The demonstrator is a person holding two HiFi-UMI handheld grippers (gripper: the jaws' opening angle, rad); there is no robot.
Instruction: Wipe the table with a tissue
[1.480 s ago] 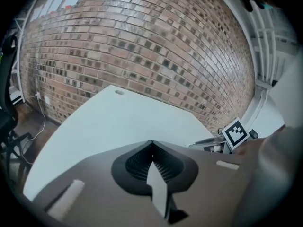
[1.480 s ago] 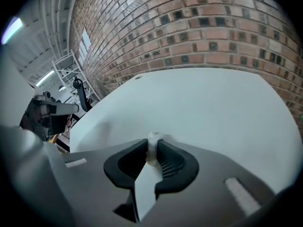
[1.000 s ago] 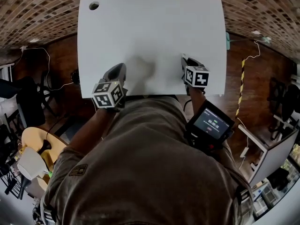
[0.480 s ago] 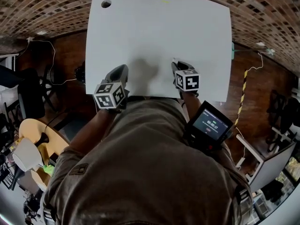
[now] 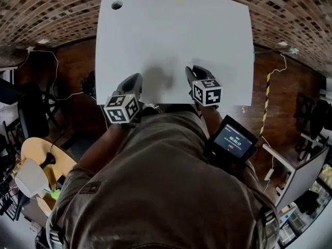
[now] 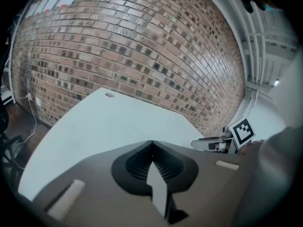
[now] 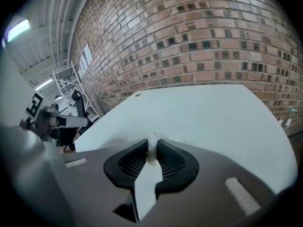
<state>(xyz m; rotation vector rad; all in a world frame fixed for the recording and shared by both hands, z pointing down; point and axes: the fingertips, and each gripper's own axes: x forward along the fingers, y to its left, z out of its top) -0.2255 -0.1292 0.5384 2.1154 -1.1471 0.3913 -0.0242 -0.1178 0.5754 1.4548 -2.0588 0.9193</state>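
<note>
1. Landmark: white table (image 5: 171,35), rectangular, with one small round hole (image 5: 116,5) near its far-left corner. All positions are given rel. to this table.
2. L gripper (image 5: 136,77): above the table's near edge, toward the near-left corner, tips pointing at the far edge. Marker cube (image 5: 122,108) hangs off the near edge, over the person's torso.
3. L gripper view: L gripper (image 6: 151,144) has its jaws brought together, ribbed pads meeting at the tip, nothing between them. Table top (image 6: 104,126) lies ahead, hole (image 6: 110,95) at its far end.
4. R gripper (image 5: 190,69): above the near edge, right of table centre, just inboard of the edge. Well apart from the L gripper, with bare table top between.
5. R gripper view: R gripper (image 7: 152,141) has its jaws pinched onto a small white wad of tissue (image 7: 151,154), which sticks up a little past the tips.
6. Tissue is over the table's near part, w/ table top (image 7: 203,112) ahead. Can't tell if it touches the surface. Not made out in head view.
7. Brick wall (image 7: 199,37) stands beyond the table's far edge.
8. Screen device (image 5: 232,141) sits on the person's R forearm, off the table's near-right corner.
</note>
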